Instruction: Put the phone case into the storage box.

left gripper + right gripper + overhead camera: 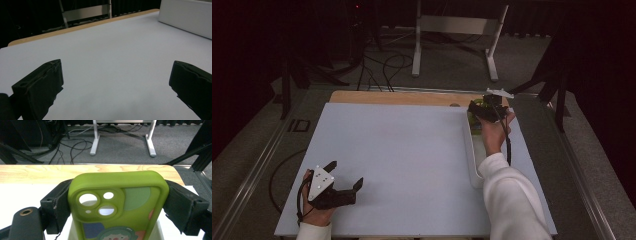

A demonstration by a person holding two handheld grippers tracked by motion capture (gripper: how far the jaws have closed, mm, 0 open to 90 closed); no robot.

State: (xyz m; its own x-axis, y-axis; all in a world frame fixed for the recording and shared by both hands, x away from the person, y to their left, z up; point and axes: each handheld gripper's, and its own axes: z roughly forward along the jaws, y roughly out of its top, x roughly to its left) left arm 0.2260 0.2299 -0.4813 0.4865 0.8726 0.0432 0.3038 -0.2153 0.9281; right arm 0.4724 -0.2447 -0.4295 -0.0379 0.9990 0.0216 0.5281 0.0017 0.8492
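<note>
Pinching a green phone case [117, 202] by its two long edges, the right gripper [120, 202] holds it between its jaws just above the far end of a white tray [473, 160], with the case's camera holes facing up. Well apart from it, the left gripper [346, 179] rests low on the pale counter [402, 150], jaws spread wide with nothing between them.

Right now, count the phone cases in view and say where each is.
1. The green phone case is clamped between the right gripper jaws, above the white tray at the table's right edge. Others could lie hidden inside the tray.
</note>
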